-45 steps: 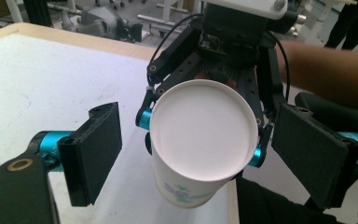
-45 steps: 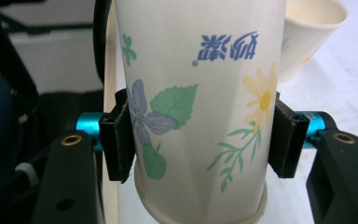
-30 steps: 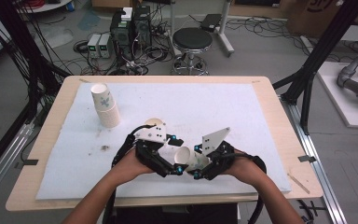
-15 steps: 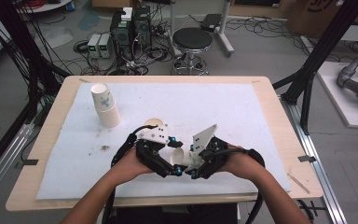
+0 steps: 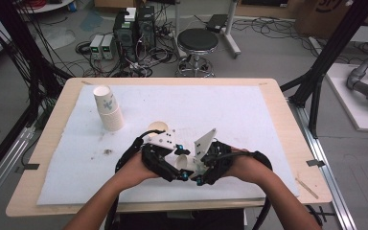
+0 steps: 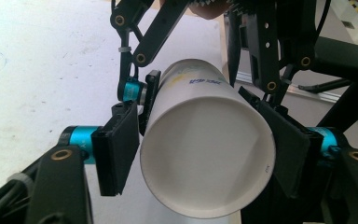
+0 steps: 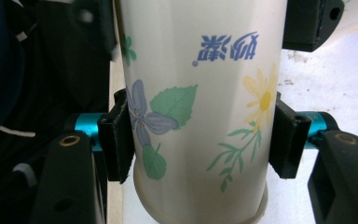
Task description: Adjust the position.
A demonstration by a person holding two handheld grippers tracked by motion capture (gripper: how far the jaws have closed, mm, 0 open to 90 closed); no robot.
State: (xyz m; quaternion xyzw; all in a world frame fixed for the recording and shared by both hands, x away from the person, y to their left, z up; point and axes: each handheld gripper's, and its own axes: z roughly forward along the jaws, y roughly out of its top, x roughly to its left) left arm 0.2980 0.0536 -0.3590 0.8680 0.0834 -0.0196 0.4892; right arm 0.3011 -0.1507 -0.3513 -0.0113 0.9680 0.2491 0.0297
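Near the front edge of the table (image 5: 52, 143), the two grippers meet over the white mat, both on one paper cup (image 5: 184, 164) held between them. In the right gripper view the right gripper (image 7: 200, 140) has its two black jaws clamped on the cup's flowered wall (image 7: 200, 93), one pad pressing each side, with blue printed characters above the pads. In the left gripper view the left gripper (image 6: 205, 158) looks at the cup's white round base (image 6: 207, 154); its jaws have just been closing with the cup between them, and both pads now lie against the cup's sides, so it grips the cup's bottom end while the right gripper's jaws hold the same cup farther along, just beyond. Well apart from both grippers, toward the table's far left, stands a stack of upturned paper cups (image 5: 108, 108).
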